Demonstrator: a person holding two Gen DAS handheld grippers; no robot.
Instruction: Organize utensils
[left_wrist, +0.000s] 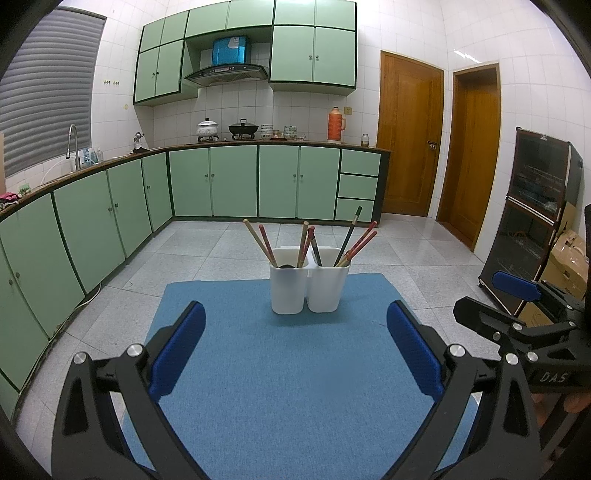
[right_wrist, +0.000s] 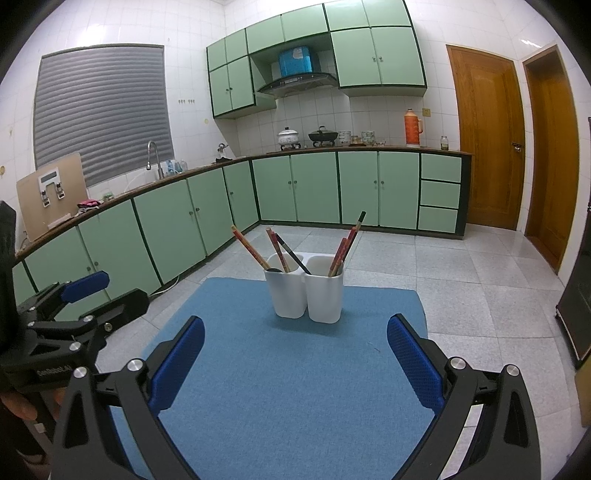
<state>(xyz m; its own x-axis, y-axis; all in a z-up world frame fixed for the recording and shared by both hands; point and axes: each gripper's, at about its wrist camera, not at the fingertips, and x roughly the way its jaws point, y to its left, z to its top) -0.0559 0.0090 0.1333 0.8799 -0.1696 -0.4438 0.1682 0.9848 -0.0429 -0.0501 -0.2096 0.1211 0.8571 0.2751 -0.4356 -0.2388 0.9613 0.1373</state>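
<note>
a: where are the chopsticks (left_wrist: 354, 242)?

b: they all stand in the two white cups (left_wrist: 309, 280) in the middle of the blue mat (left_wrist: 229, 398). some lean in the left cup, some in the right cup. there is a dark round thing in the left cup too, i can't tell what it is

a: what are the grabbers doing?

b: the left grabber (left_wrist: 295, 347) has its fingers wide apart and holds nothing. the right grabber (right_wrist: 295, 350) is the same, wide and empty. both hang over the near part of the mat, well back from the cups

a: so which step is it?

b: i can't say. the sticks could be mixed and waiting to be sorted, or already sorted. nothing lies loose on the mat
</note>
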